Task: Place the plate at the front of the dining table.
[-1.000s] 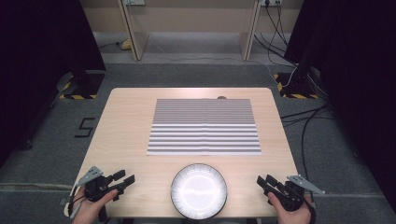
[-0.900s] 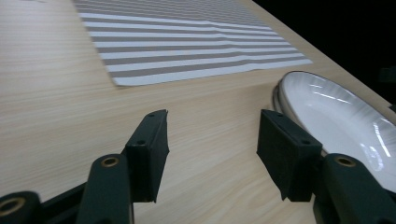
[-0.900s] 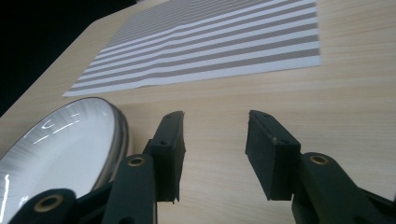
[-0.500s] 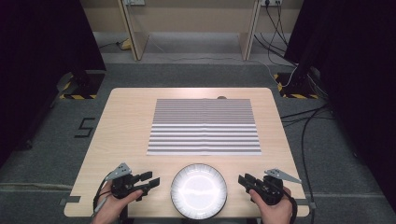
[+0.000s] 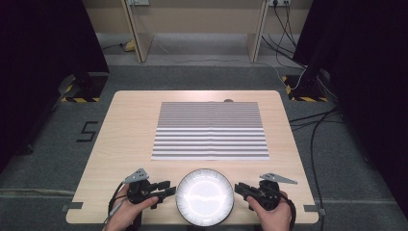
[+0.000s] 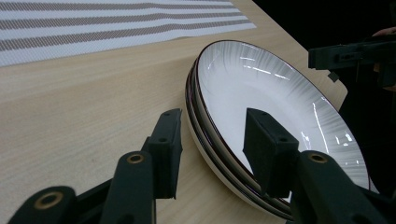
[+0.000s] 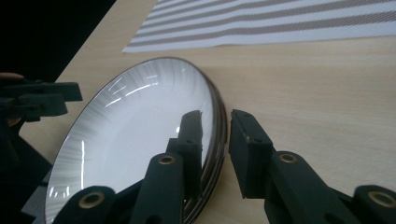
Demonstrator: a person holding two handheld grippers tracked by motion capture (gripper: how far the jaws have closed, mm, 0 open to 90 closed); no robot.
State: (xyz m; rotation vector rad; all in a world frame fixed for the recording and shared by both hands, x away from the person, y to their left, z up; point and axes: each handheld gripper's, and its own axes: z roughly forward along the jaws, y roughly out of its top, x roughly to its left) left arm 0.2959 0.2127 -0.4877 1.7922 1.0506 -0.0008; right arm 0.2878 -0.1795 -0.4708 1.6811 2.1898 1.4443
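Left claw (image 6: 212, 149) straddles the plate (image 5: 204, 197) rim, jaws closing, pads not yet pressing. Right claw (image 7: 215, 140) likewise, jaws closing, narrow gap on the opposite rim. Probably a two-sided lift. Plate sits at the tabletop (image 5: 125, 125) near edge, just short of the striped placemat (image 5: 210, 130).

A light wooden table with rounded corners (image 5: 130, 125) stands on grey carpeted floor (image 5: 67, 144). Beyond it, pale wooden furniture legs (image 5: 135, 33); tall black panels (image 5: 43, 57) flank both sides. Yellow-and-black hazard-striped bases (image 5: 79, 99) and loose black cables (image 5: 317, 130) lie on the floor.
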